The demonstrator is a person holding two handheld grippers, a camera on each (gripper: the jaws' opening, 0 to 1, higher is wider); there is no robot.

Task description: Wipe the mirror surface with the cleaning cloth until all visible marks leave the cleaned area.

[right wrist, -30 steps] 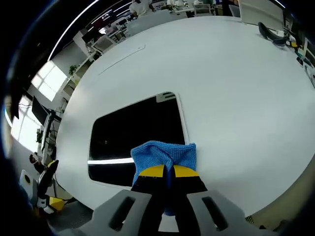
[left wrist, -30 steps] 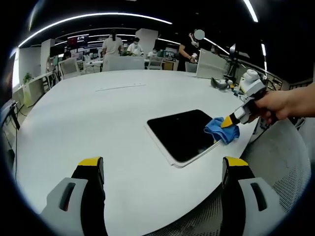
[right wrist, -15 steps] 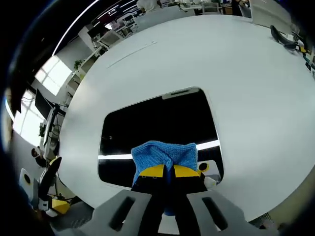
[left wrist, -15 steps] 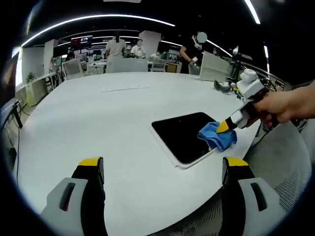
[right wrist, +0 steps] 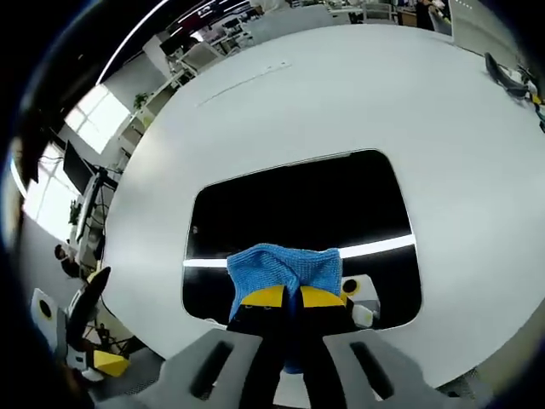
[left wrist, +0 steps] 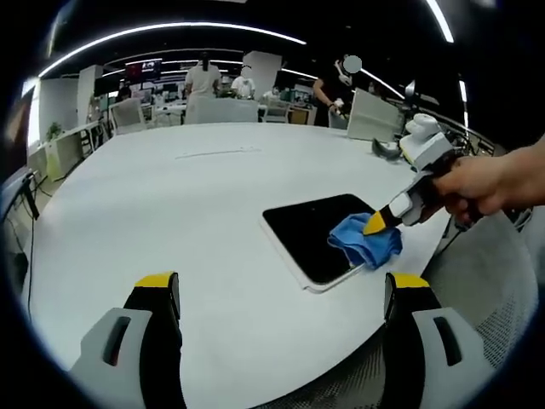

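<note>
Right gripper view looks down on the mirror [right wrist: 298, 221], a dark rounded rectangle in a pale frame lying flat on the white table [right wrist: 443, 111], near the table's near edge. The blue cleaning cloth [right wrist: 283, 269] is bunched up and pinched between the 2 yellow-tipped fingers of the right gripper [right wrist: 284, 296], which are pressed together on it; it sits over the near part of the glass, and from this angle it appears to touch the surface. The glass reflects a bright ceiling light as a thin band, and no clear smudge stands out on it, though small marks would be too faint to tell.

From the left gripper view, the mirror [left wrist: 317, 234] lies to the right, the cloth [left wrist: 364, 241] covers its right near corner, and a hand [left wrist: 477, 183] holds the right gripper [left wrist: 375, 223]. The left gripper [left wrist: 281, 294] hangs above the table with its fingers spread wide, holding nothing.

Wiping looks to be under way; the far and left parts of the glass likely need more passes.
</note>
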